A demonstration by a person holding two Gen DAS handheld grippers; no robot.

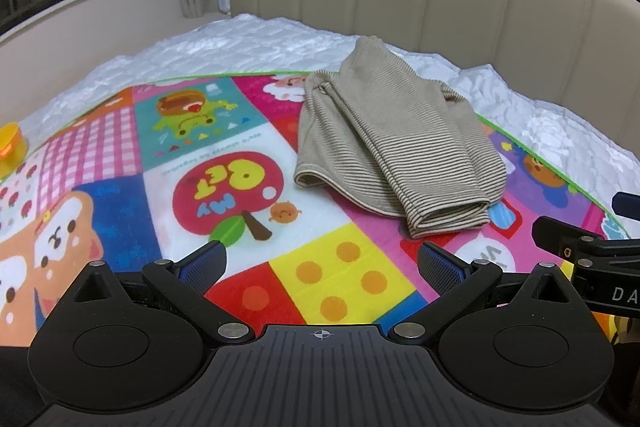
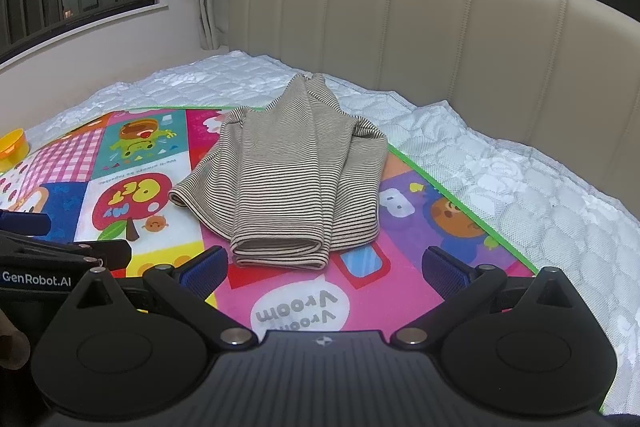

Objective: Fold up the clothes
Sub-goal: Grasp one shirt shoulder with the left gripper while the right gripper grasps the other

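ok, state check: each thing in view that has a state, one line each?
left claw: open, empty, above the mat
right claw: open, empty, just short of the top's near edge
striped top: partly folded, sleeves laid over the body, flat on the mat
play mat: spread flat on the bed
yellow tub: upright at the mat's far left edge

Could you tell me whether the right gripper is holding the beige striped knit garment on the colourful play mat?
No, the right gripper is open and empty, short of the beige striped knit garment lying on the colourful play mat.
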